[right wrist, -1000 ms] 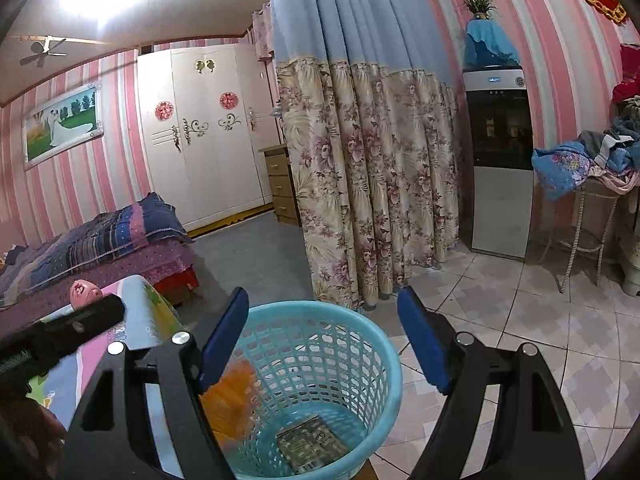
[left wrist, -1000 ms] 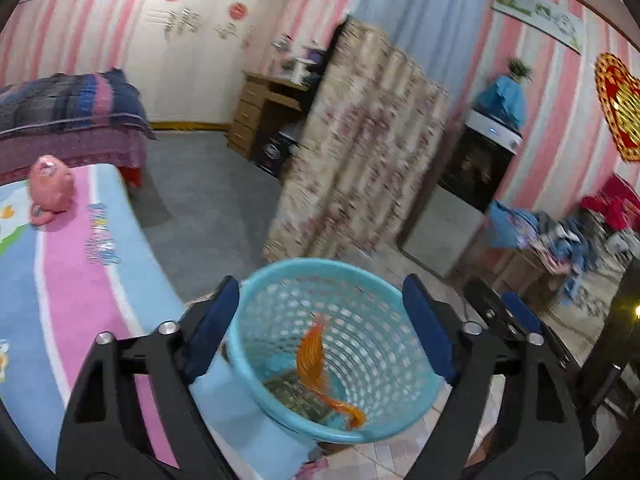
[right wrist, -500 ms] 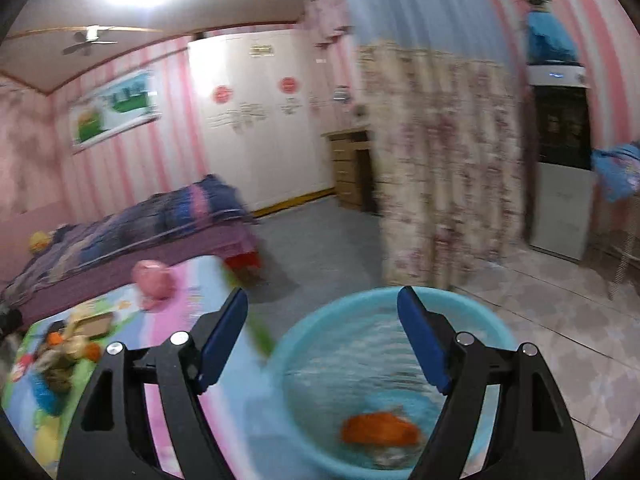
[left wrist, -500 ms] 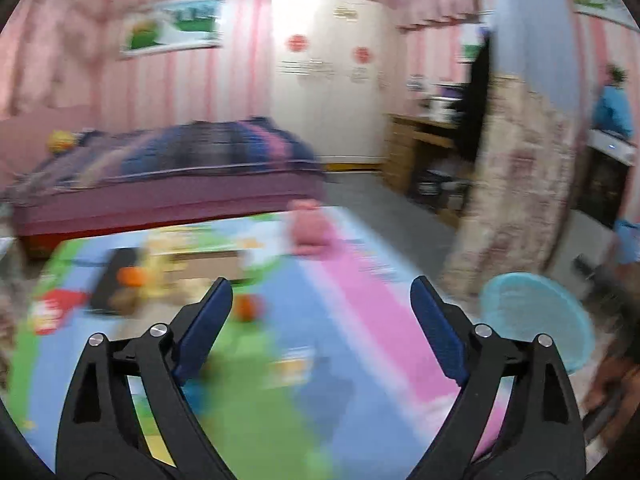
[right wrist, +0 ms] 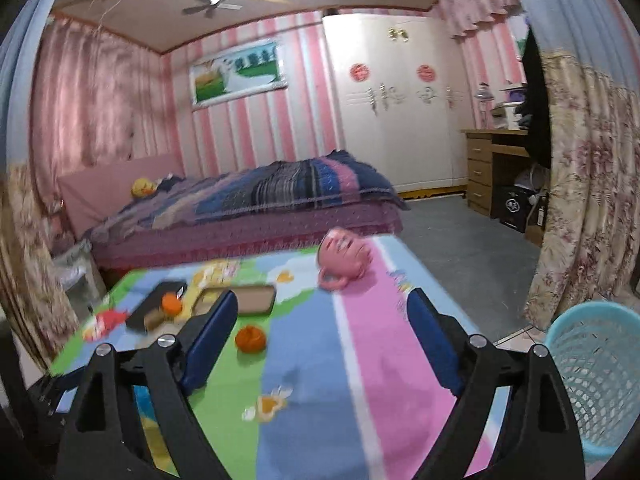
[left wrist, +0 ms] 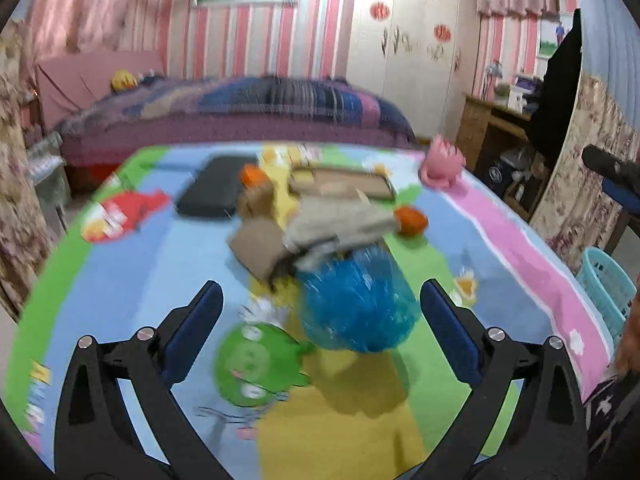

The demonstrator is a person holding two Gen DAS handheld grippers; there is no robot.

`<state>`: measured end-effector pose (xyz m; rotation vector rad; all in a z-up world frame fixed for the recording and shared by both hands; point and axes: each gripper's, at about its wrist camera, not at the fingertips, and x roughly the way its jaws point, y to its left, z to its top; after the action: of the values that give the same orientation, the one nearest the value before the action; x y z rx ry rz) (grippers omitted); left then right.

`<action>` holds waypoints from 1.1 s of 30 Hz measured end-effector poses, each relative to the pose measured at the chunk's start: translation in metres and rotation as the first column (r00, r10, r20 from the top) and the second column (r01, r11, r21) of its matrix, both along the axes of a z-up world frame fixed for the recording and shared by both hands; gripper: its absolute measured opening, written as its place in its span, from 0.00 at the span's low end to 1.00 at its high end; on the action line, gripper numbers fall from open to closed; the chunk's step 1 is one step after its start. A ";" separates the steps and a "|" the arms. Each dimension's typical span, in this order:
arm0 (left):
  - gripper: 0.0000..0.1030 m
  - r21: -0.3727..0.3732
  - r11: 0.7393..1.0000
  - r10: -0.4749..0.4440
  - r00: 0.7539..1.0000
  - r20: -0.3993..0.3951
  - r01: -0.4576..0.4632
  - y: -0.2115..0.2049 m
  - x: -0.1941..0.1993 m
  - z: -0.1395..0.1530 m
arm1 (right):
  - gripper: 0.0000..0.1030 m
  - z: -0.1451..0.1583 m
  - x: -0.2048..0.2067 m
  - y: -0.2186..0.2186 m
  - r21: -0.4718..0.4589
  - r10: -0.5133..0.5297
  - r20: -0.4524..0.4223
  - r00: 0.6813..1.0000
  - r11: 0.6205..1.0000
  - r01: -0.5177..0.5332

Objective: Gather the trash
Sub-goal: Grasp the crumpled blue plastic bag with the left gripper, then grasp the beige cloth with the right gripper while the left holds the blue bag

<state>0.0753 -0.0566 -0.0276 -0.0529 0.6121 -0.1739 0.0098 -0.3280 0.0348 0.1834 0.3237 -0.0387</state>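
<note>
Between my left gripper's (left wrist: pixel 320 304) wide pads sits a crumpled blue wrapper (left wrist: pixel 356 300) on the mat (left wrist: pixel 132 272); the jaws are opening and the pads do not touch it. Just left of the wrapper a green pig face (left wrist: pixel 252 364) is printed on the mat. Just beyond the wrapper lies a blurred heap: a brown paper scrap (left wrist: pixel 256 248) touching a grey-white piece (left wrist: pixel 340 224), which partly overlaps the wrapper's far edge. An orange peel (left wrist: pixel 410 218) lies at the right end of that heap, and another orange bit (left wrist: pixel 252 174) beyond it, beside a black case (left wrist: pixel 214 192). A flat tan tray (left wrist: pixel 340 184) lies behind the heap. At the mat's far right corner sits a pink toy (left wrist: pixel 440 162). A bed (left wrist: pixel 240 116) runs across the back. The basket (left wrist: pixel 608 292) stands off the mat's right edge, well apart from the trash.

From my right gripper (right wrist: pixel 324 340) the jaws are also opening, with nothing between them but bare mat (right wrist: pixel 304 360). An orange peel (right wrist: pixel 250 338) lies just inside the left pad's line, apart from it. Farther left I see the case (right wrist: pixel 154 308), another orange bit (right wrist: pixel 172 304) and the tray (right wrist: pixel 254 298). The toy (right wrist: pixel 344 258) is at the far edge, the bed (right wrist: pixel 248 208) behind it. The basket (right wrist: pixel 596 384) stands at lower right on the floor, beside the mat. A flowered curtain (right wrist: pixel 588 184) hangs behind it.
</note>
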 end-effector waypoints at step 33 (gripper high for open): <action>0.23 -0.022 0.988 0.154 0.987 0.048 -0.154 0.083 0.009 0.022 | 0.76 -0.038 0.084 0.150 -0.001 0.364 -0.135 0.921 0.930 -0.368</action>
<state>0.0842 0.0267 -0.0060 -0.1125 0.5542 -0.0308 0.0943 -0.1785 -0.0030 0.0912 0.4866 0.3176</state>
